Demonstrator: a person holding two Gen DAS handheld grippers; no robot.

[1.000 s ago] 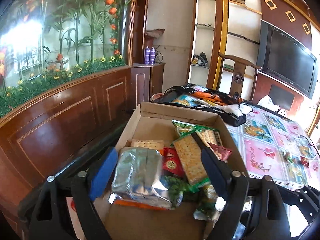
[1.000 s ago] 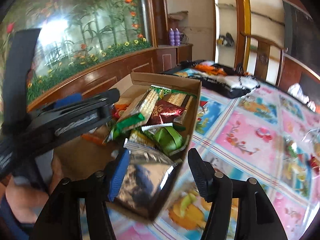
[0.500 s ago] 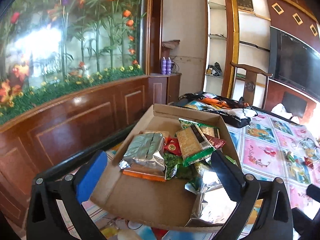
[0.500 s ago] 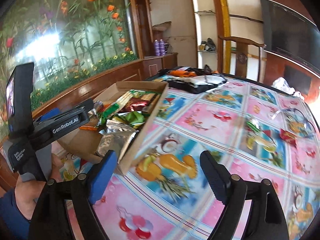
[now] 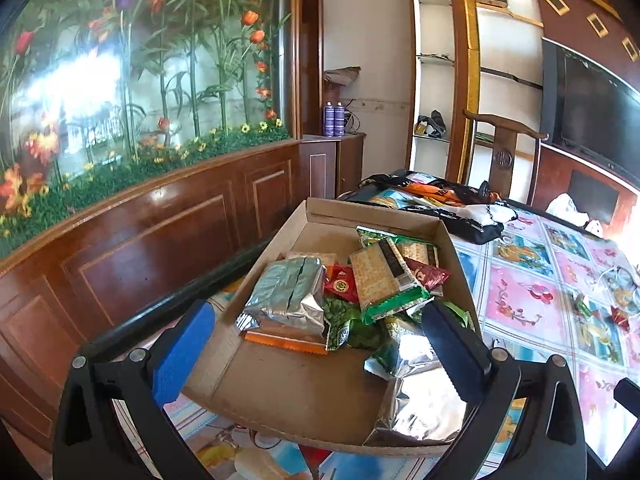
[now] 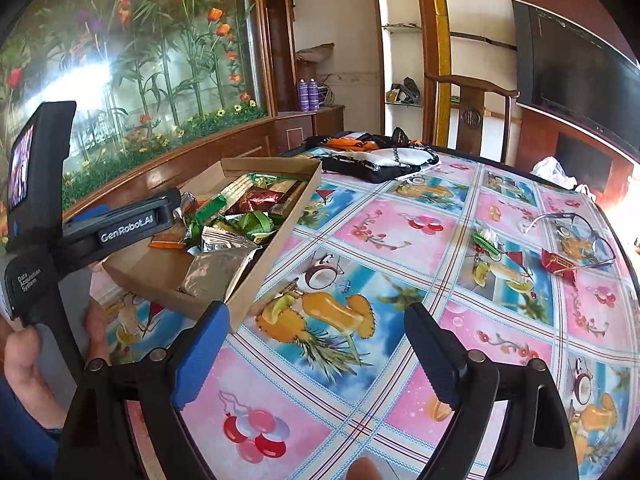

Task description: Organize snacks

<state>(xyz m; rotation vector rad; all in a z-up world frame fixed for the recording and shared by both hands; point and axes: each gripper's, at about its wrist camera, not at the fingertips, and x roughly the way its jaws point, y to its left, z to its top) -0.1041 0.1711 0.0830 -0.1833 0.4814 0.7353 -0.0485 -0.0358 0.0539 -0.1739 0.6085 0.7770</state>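
A shallow cardboard box (image 5: 376, 216) lies on the left of the flowered tablecloth (image 6: 400, 280), filled with snacks. In it are a silver foil pack (image 5: 288, 296), a green cracker pack (image 5: 380, 276), a red sachet (image 5: 340, 284) and a second silver pack (image 5: 420, 400) in the near right corner. My left gripper (image 5: 316, 308) hovers open at the box's near edge, holding nothing. My right gripper (image 6: 316, 312) is over the bare cloth to the right of the box (image 6: 280, 232); its jaws are opening with nothing between them. A green packet (image 6: 486, 240) and a red packet (image 6: 558, 264) lie loose on the table's right side.
Spectacles (image 6: 580, 224) lie beside the loose packets. A black bag with clothes (image 6: 372, 164) covers the far end, with a wooden chair (image 6: 468, 112) behind it. A wooden panelled wall (image 5: 140, 240) under a flower display runs close along the left. A hand (image 6: 24, 360) holds the left tool.
Both grippers have let go of their silver packs, which now lie in the box, and have drawn back from it with wider jaws. The right one has swung over the tablecloth.
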